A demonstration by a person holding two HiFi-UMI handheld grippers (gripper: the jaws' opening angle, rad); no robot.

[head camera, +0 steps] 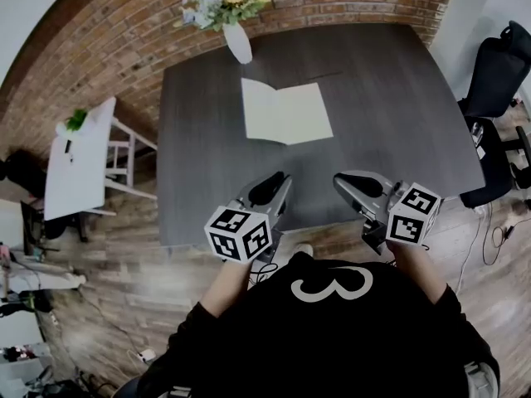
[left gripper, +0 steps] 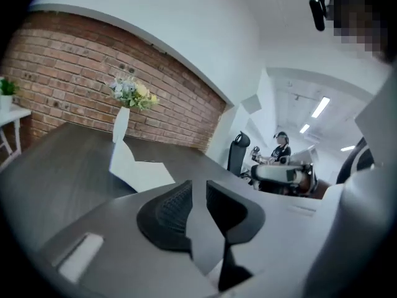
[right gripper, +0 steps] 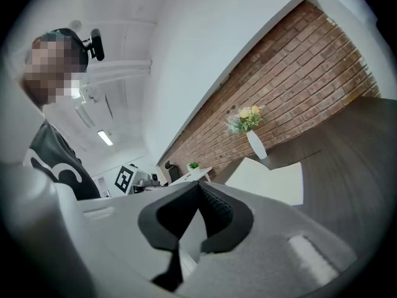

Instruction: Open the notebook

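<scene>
Notebook (head camera: pixel 286 112): lies open and flat, two pale blank pages up, on the far half of the table (head camera: pixel 398 131), about midway across it. Left tool (head camera: pixel 280 181): held above the table's near edge, pointing toward its far side, jaws a narrow gap apart with nothing between them. Right tool (head camera: pixel 344 182): beside it over the same edge, jaw tips together, empty. Both are well apart from the notebook. White vase (head camera: pixel 238 41) of flowers (head camera: pixel 226 2): at the table's far edge. White side table (head camera: pixel 79 164) with a small plant (head camera: pixel 76 120): left of the table. Black office chair (head camera: pixel 498 73): right of the table. Brick wall (head camera: pixel 116 48): beyond the table.
</scene>
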